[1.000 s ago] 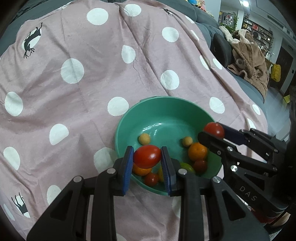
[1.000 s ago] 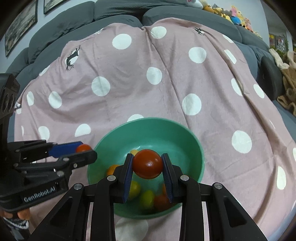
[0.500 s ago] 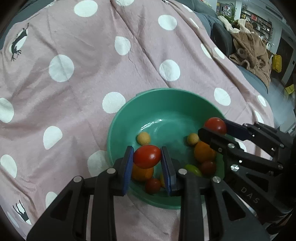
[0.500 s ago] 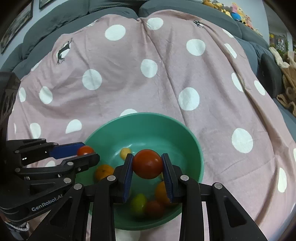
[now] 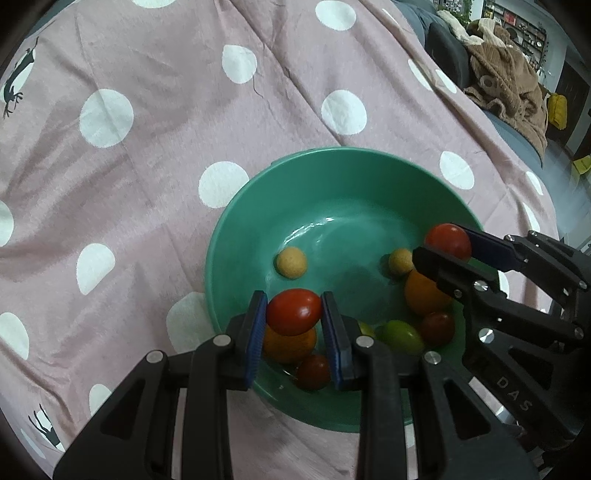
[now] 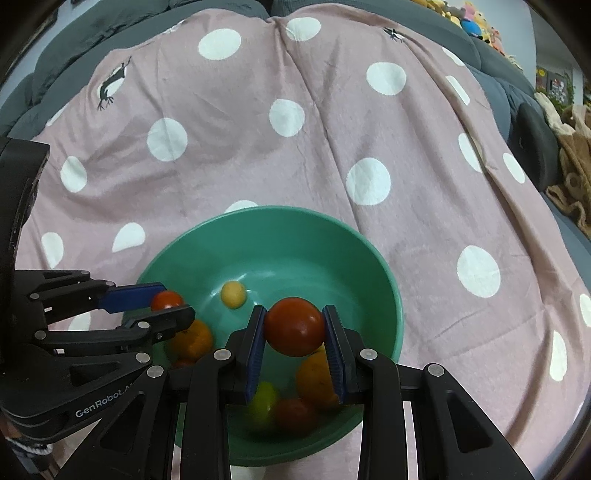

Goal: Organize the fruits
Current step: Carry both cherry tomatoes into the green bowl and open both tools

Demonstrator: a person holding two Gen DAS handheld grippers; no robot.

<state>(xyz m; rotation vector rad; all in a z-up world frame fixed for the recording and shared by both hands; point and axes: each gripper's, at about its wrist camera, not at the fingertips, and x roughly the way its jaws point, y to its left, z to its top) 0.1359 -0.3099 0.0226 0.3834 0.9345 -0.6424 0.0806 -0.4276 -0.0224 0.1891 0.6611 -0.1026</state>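
Observation:
A green bowl (image 5: 236,206) stands on a pink dotted cloth and holds several small fruits: two oranges (image 5: 424,295), two tan balls (image 5: 291,261), a green one (image 5: 402,336) and dark red ones (image 5: 437,328). My left gripper (image 5: 293,300) is shut on a red tomato (image 5: 293,314) above the bowl's near side. My right gripper (image 6: 294,314) is shut on another red tomato (image 6: 294,328) over the bowl (image 6: 388,280). In the left wrist view the right gripper (image 5: 443,242) reaches in from the right with its tomato (image 5: 448,240). In the right wrist view the left gripper (image 6: 176,299) comes from the left.
The pink cloth (image 5: 147,147) with white dots covers the whole surface and drapes over a grey sofa (image 6: 110,22) behind. A brown garment (image 5: 506,74) lies on the sofa at the far right. The floor drops away past the cloth's right edge.
Both grippers have sunk toward the bowl with their tomatoes still held. The bowl looks larger and sits more under the fingers now.

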